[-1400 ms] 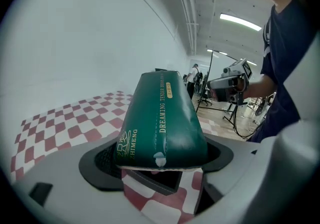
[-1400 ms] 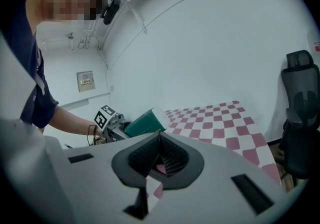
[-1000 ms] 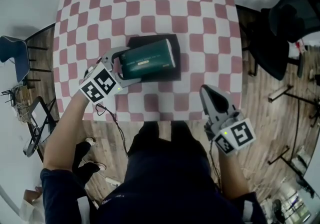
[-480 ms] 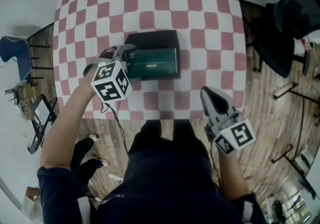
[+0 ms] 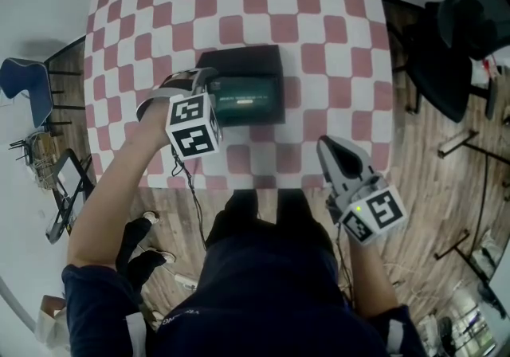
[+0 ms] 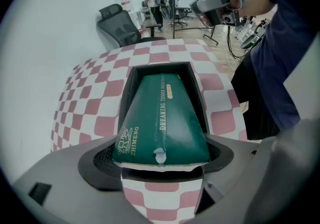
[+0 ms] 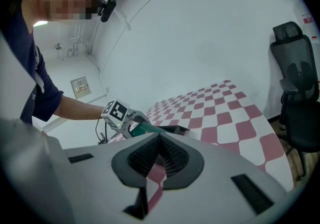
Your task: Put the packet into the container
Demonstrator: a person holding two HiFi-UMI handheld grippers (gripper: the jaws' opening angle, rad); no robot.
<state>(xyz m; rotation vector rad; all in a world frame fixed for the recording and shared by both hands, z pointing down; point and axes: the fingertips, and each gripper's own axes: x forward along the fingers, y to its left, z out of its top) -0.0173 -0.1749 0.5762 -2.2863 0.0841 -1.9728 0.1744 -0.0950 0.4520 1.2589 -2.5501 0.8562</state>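
A dark green packet (image 6: 162, 118) printed "DREAMING" lies lengthwise in the black rectangular container (image 6: 129, 85) on the checked table. Its near end is pinched between the jaws of my left gripper (image 6: 160, 160), which is shut on it and holds that end slightly above the container's near rim. In the head view the left gripper (image 5: 205, 92) sits at the left end of the container (image 5: 239, 59), with the packet (image 5: 249, 99) inside it. My right gripper (image 5: 339, 158) hangs shut and empty off the table's near right corner, apart from the container.
A red-and-white checked cloth (image 5: 319, 37) covers the table. A black office chair (image 5: 470, 13) stands on the wooden floor to the right, and a blue chair (image 5: 20, 84) to the left. The right gripper view shows the left gripper (image 7: 120, 113) far across the table.
My left gripper has rolled and shifted right, bringing the packet down from a tilt above the container to lie inside it. The right gripper has barely moved.
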